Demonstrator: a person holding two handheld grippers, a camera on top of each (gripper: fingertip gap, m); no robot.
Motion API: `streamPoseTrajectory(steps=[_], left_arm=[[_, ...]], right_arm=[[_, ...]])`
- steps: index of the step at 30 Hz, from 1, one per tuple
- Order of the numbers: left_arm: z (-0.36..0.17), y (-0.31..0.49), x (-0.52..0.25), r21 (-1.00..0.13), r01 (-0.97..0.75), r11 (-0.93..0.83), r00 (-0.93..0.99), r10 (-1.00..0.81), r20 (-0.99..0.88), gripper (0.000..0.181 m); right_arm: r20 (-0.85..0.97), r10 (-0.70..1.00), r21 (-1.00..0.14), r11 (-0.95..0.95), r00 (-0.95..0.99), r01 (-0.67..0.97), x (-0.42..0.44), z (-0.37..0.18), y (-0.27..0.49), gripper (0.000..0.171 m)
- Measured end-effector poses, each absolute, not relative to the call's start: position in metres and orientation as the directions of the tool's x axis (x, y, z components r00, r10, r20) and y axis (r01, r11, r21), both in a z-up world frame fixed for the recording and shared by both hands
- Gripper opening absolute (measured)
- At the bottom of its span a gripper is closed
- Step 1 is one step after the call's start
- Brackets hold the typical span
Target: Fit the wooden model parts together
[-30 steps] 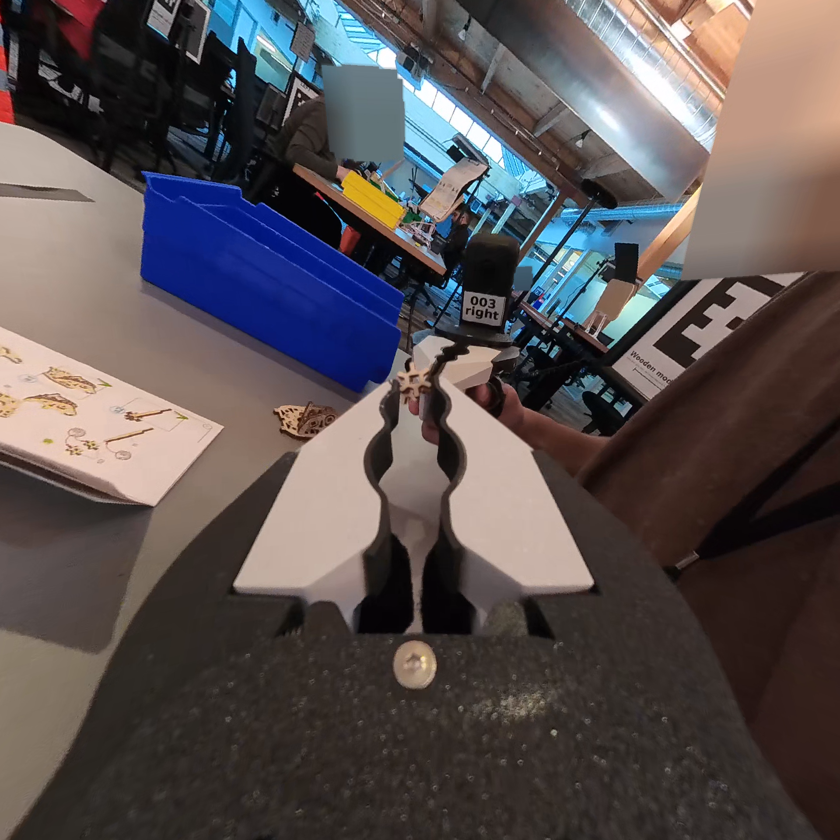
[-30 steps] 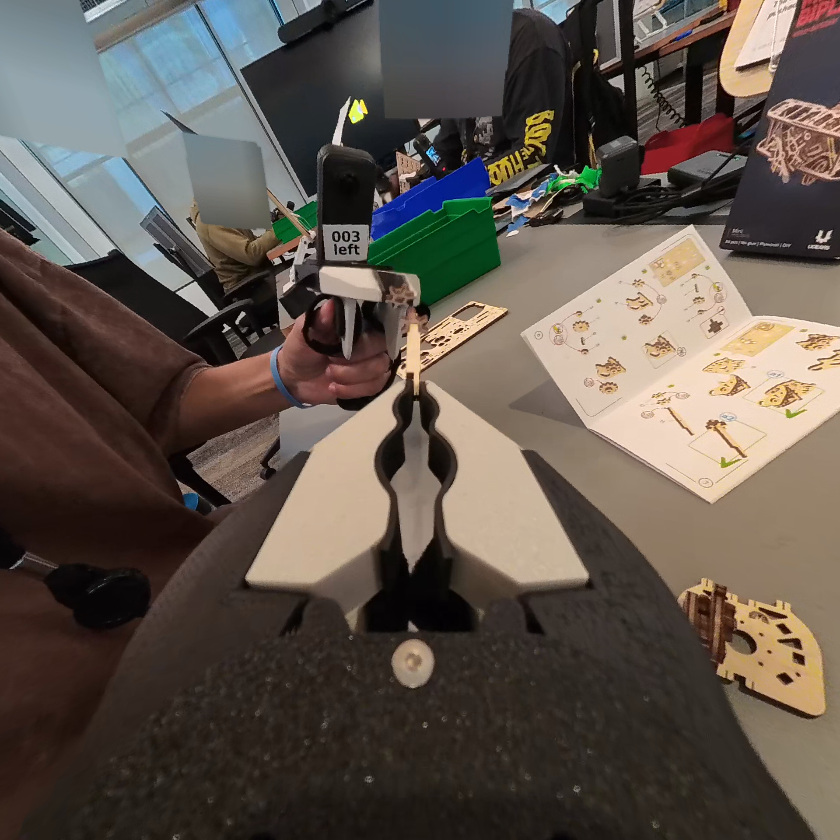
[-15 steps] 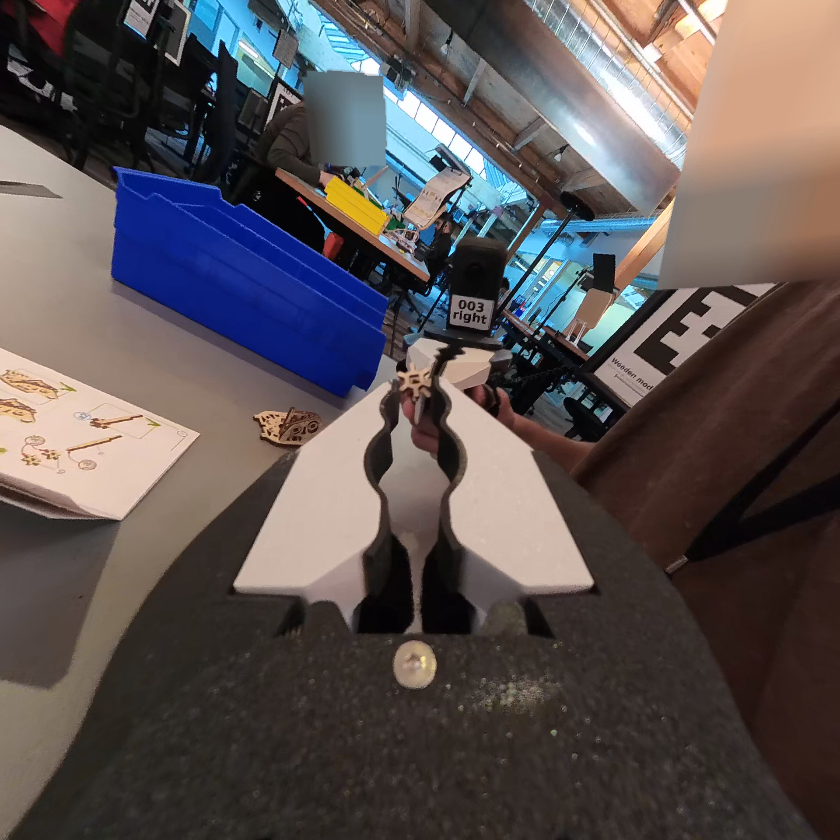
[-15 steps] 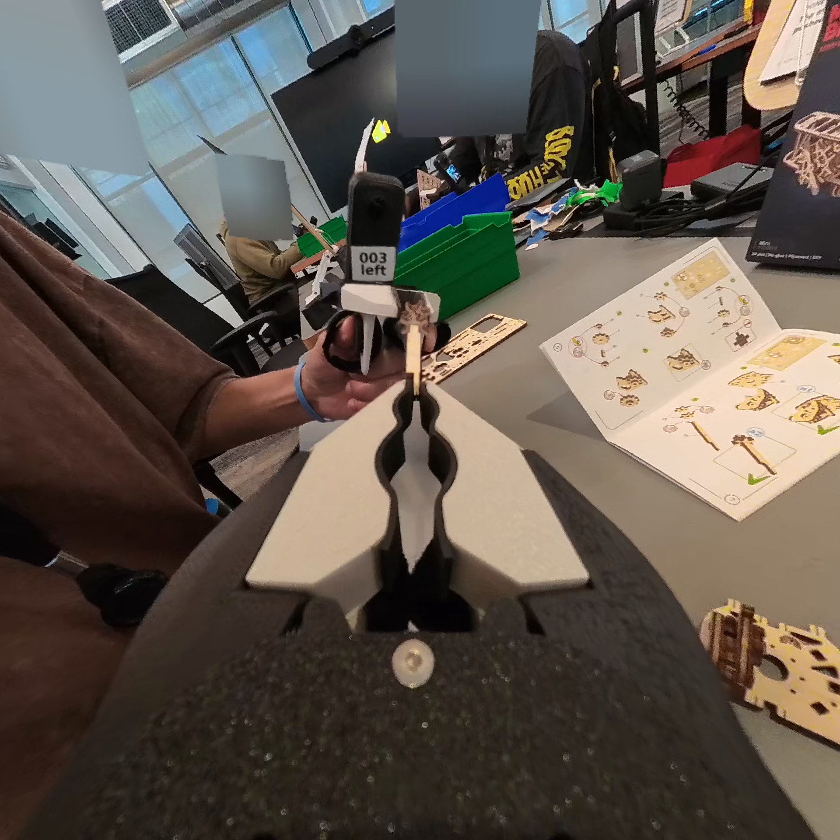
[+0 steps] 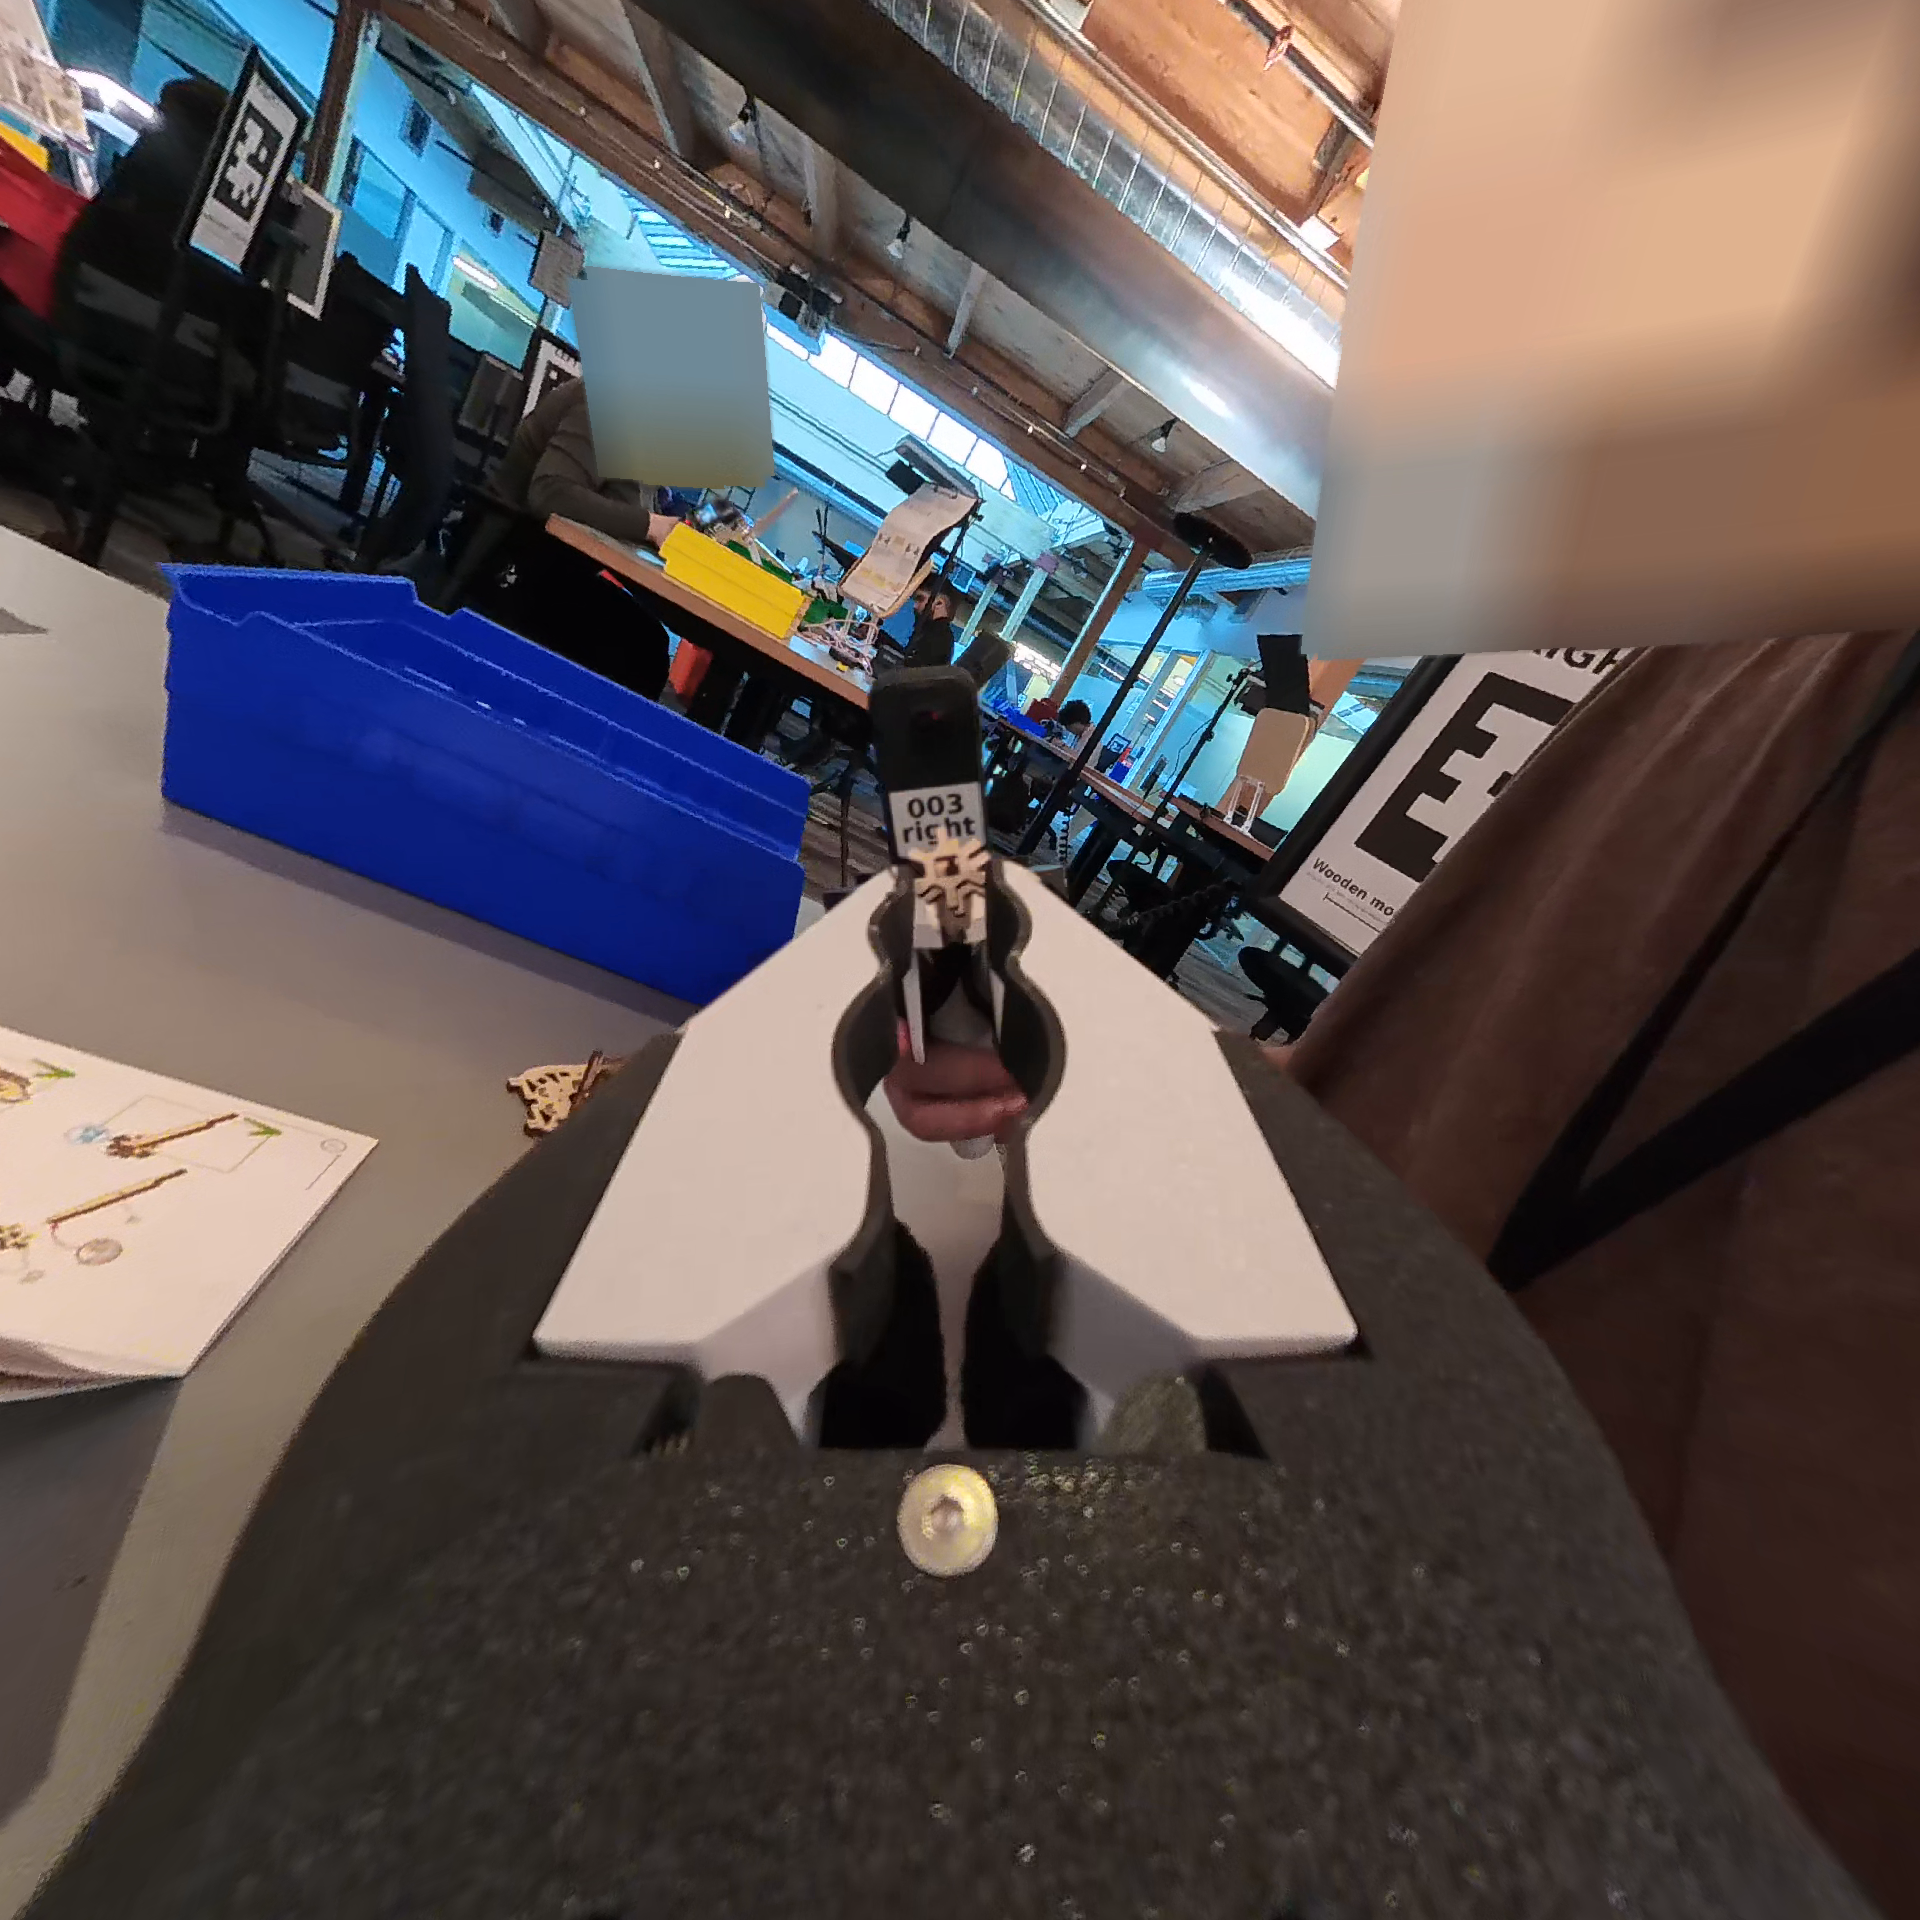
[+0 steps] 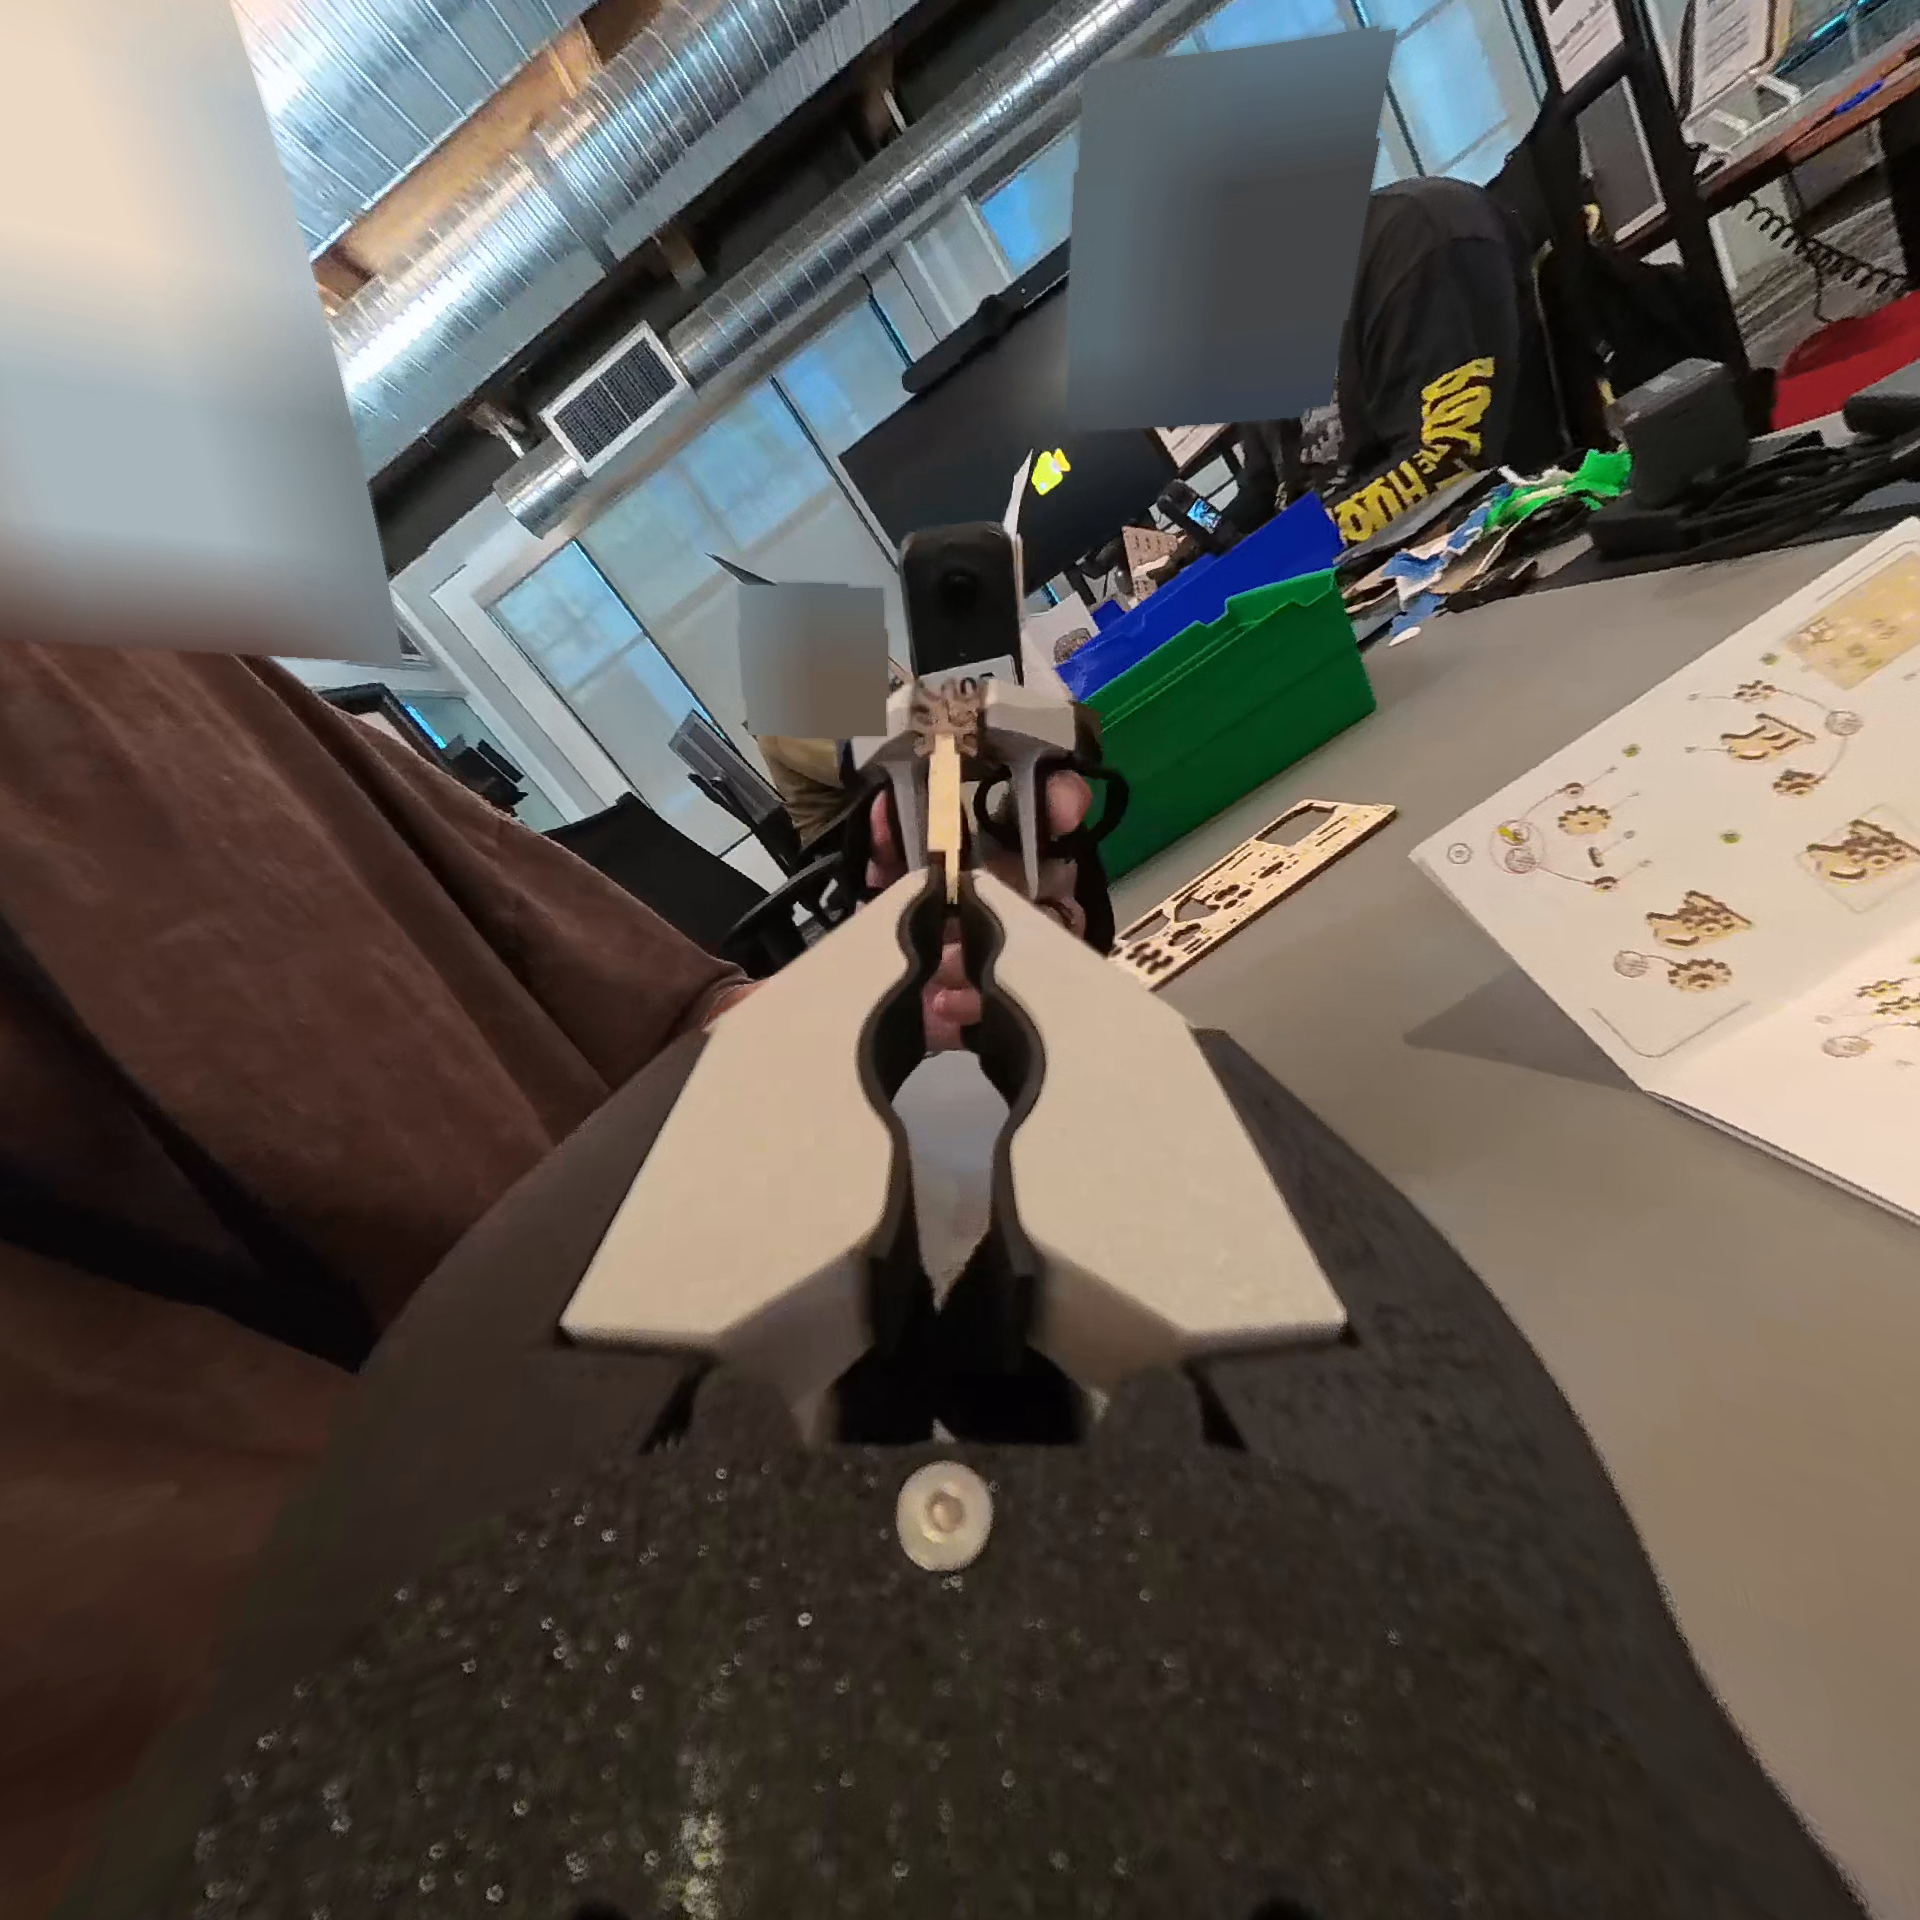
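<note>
Grey worktable (image 6: 1351, 1195), busy workshop. Left gripper (image 5: 951, 883) clenched on small wooden gear (image 5: 951, 878); right gripper (image 6: 951, 896) clenched on thin wooden stick (image 6: 943, 805). Grippers have swung head-on, stick tip now reaching gear: mating likely starting.

A small wooden gear (image 5: 951, 881) faces a thin upright wooden stick (image 6: 943, 805), both held above the table

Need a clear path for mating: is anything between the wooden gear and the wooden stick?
Nothing. In the right wrist view the thin pale wooden stick points straight at the small wooden gear, seemingly touching it.
</note>
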State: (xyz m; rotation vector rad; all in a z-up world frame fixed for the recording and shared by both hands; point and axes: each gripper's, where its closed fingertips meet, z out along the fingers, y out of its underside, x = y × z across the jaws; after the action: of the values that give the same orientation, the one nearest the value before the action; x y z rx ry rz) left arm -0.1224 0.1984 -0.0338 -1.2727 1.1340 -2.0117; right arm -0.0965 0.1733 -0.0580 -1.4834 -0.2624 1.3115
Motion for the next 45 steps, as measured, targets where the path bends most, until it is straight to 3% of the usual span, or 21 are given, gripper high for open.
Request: streamPoseTrajectory(steps=[17, 24, 37, 45], left_arm=[[-0.034, 0.193, -0.127, -0.844, -0.012, -0.536, -0.466, -0.744, 0.479, 0.011], [-0.036, 0.195, -0.126, -0.85, -0.011, -0.527, -0.452, -0.755, 0.475, 0.011], [-0.056, 0.18, -0.115, -0.875, -0.116, -0.469, -0.448, -0.762, 0.468, 0.011], [-0.058, 0.185, -0.11, -0.87, -0.107, -0.48, -0.416, -0.774, 0.478, 0.012]], right_arm=[[-0.604, 0.743, -0.761, -0.427, 0.291, -0.489, -0.103, -0.057, 0.173, 0.001], [-0.561, 0.737, -0.809, -0.391, 0.377, -0.439, -0.105, -0.061, 0.175, 0.001], [-0.575, 0.715, -0.789, -0.353, 0.399, -0.504, -0.081, -0.049, 0.172, 0.001], [-0.562, 0.699, -0.814, -0.373, 0.442, -0.445, -0.078, -0.059, 0.17, 0.001]])
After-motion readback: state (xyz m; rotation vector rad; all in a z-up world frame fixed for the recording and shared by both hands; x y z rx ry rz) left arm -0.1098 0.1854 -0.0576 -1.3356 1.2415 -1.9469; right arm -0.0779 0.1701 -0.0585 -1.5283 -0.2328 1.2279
